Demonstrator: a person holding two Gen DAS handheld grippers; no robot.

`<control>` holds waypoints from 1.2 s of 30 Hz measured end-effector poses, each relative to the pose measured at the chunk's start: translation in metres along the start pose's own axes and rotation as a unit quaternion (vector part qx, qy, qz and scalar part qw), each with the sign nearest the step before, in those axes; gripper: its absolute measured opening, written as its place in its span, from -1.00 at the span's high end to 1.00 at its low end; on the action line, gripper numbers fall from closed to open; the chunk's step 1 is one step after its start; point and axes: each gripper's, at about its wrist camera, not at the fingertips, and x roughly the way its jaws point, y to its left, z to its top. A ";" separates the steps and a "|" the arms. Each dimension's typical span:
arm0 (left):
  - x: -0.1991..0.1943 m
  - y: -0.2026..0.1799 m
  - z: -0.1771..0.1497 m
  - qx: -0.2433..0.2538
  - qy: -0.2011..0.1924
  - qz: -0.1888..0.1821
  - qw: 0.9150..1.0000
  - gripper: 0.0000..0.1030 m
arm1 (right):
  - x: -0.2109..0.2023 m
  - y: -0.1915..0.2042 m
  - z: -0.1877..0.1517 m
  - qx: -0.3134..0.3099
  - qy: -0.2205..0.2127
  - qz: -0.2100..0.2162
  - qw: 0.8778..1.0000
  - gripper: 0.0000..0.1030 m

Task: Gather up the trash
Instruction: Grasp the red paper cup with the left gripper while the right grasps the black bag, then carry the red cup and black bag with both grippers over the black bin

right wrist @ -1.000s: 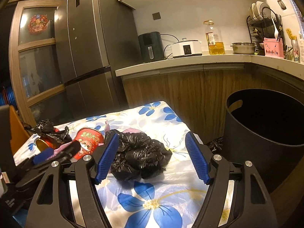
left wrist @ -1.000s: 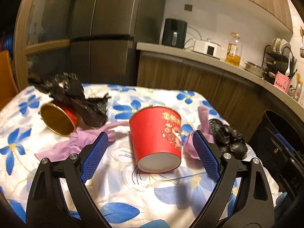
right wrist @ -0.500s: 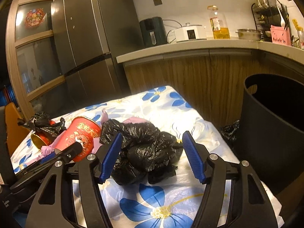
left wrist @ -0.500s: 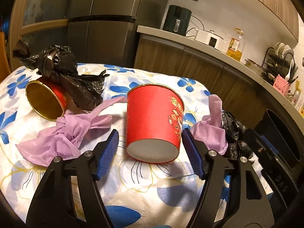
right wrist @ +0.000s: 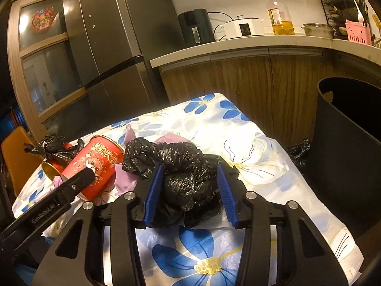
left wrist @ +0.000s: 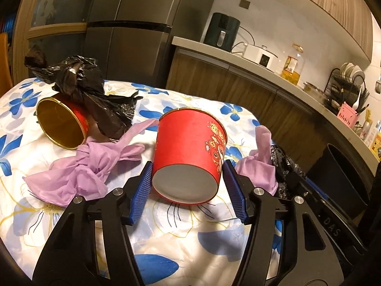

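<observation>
A red paper cup (left wrist: 190,143) lies on its side on the flowered tablecloth (left wrist: 181,245), base toward me. My left gripper (left wrist: 187,166) is closing on it, and both blue pads touch its sides near the base. In the right wrist view a crumpled black plastic bag (right wrist: 181,157) sits between the pads of my right gripper (right wrist: 189,169). Its jaws are closing and the pads press into the bag. The same cup (right wrist: 95,164) shows at the left there, with a left finger (right wrist: 78,181) against it.
A second red cup with a gold inside (left wrist: 59,124) lies at the left under another black bag (left wrist: 90,85). Two purple bags (left wrist: 88,169) (left wrist: 259,164) flank the held cup. A black bin (right wrist: 345,155) stands past the table's right edge, with a black bag (right wrist: 300,150) beside it.
Both grippers have narrowed: the left pads have come in against the red cup and the right pads against the black bag. The right gripper sank a little toward the table.
</observation>
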 end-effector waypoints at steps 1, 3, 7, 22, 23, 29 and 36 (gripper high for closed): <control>-0.002 0.000 0.000 0.000 -0.002 -0.001 1.000 -0.12 | 0.001 0.000 0.000 0.000 0.003 0.001 1.000 0.11; -0.007 0.000 0.000 0.001 -0.007 -0.001 1.000 -0.12 | 0.002 0.000 -0.001 0.000 0.007 0.001 1.000 0.10; -0.021 0.000 -0.001 0.002 -0.021 -0.001 1.000 -0.12 | 0.002 0.000 -0.002 0.001 0.011 0.008 1.000 0.17; -0.061 0.007 -0.006 0.008 -0.042 0.004 0.999 -0.09 | -0.043 0.007 -0.007 -0.006 -0.023 0.023 0.999 0.66; -0.064 0.007 -0.006 0.008 -0.046 0.005 0.999 -0.09 | -0.049 0.007 -0.007 -0.007 -0.028 0.023 0.999 0.66; -0.095 0.008 -0.004 0.002 -0.072 0.004 0.997 -0.09 | -0.080 0.008 -0.007 -0.011 -0.050 0.030 0.998 0.68; -0.126 0.002 0.003 0.002 -0.096 -0.001 0.995 -0.09 | -0.124 0.004 0.004 -0.003 -0.091 0.033 0.995 0.68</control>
